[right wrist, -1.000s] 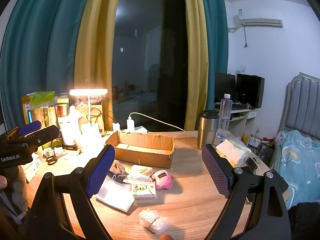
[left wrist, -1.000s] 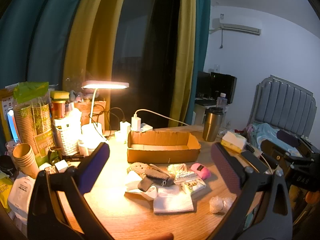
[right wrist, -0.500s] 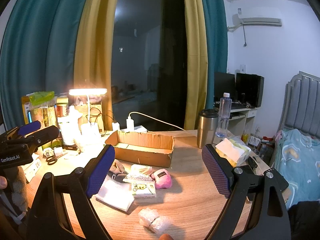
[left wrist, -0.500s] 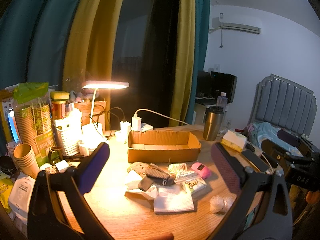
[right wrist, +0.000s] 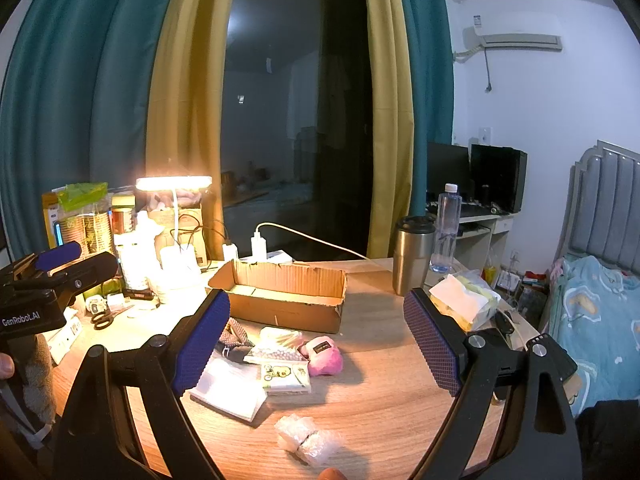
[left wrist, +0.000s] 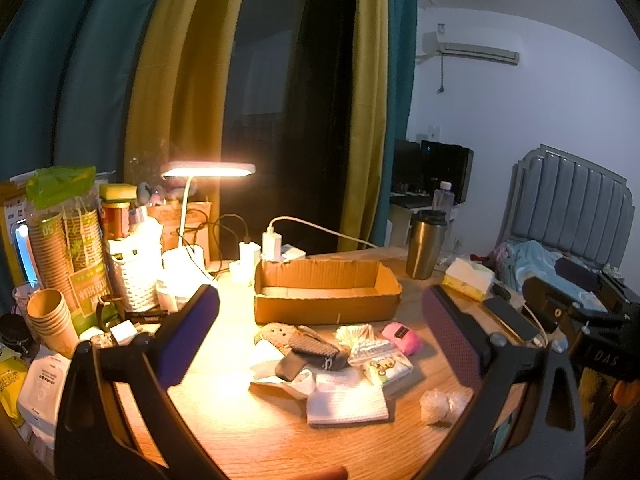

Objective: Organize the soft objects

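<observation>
A heap of soft things lies on the wooden table in front of an empty cardboard box (left wrist: 326,294) (right wrist: 280,300): a pink plush (left wrist: 402,336) (right wrist: 323,356), a dark knit pouch (left wrist: 316,354), a white folded cloth (left wrist: 346,402) (right wrist: 230,386), a cotton swab bag (left wrist: 360,338) (right wrist: 278,346), a tissue pack (left wrist: 388,366) (right wrist: 286,376) and a bubble wrap wad (left wrist: 438,402) (right wrist: 306,438). My left gripper (left wrist: 320,340) is open and empty above the heap. My right gripper (right wrist: 316,354) is open and empty, also above it.
A lit desk lamp (left wrist: 208,172), paper cups (left wrist: 52,320), a white basket (left wrist: 134,280) and chargers crowd the left. A steel tumbler (left wrist: 426,244) (right wrist: 412,254), tissue box (right wrist: 464,298) and phone (left wrist: 506,316) stand right. A bed (right wrist: 600,312) lies beyond.
</observation>
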